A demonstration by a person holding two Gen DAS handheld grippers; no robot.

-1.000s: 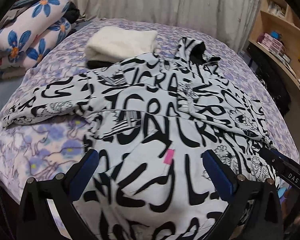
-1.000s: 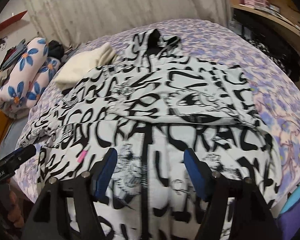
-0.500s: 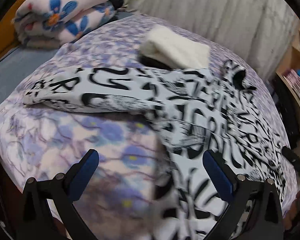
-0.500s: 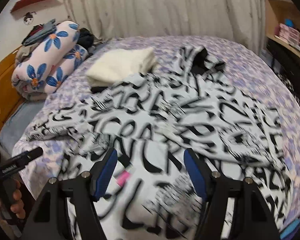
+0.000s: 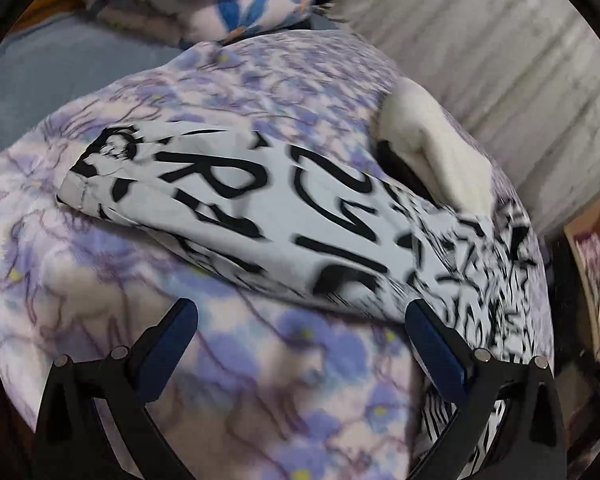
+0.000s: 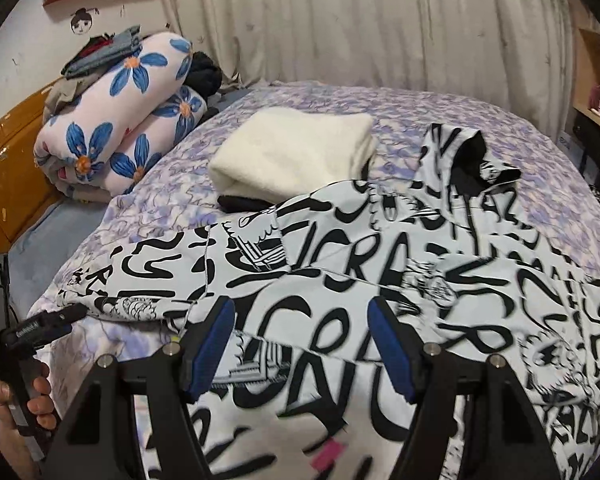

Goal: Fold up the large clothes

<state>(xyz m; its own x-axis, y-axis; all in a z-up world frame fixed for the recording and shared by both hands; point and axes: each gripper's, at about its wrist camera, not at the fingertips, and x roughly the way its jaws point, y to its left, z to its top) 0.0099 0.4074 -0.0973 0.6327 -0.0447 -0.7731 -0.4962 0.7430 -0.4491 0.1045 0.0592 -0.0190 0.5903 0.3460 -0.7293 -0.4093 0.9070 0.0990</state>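
Right wrist view: a black-and-white letter-print hooded jacket (image 6: 400,280) lies spread on the lilac floral bedspread (image 6: 308,96), beside a folded cream towel (image 6: 296,152); pale curtains (image 6: 360,20) behind. Right gripper (image 6: 302,344) and left gripper (image 5: 300,344) gape, empty.

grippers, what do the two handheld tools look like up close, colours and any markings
Both tongs are alike: black angular frames with triangular cut-outs, silver round bolts at the joints and blue pads on the inner finger faces. See the left tongs and the right tongs. From the right wrist view, the left tool's black body carries small white lettering, too blurred to read, and a bare hand wraps its handle.
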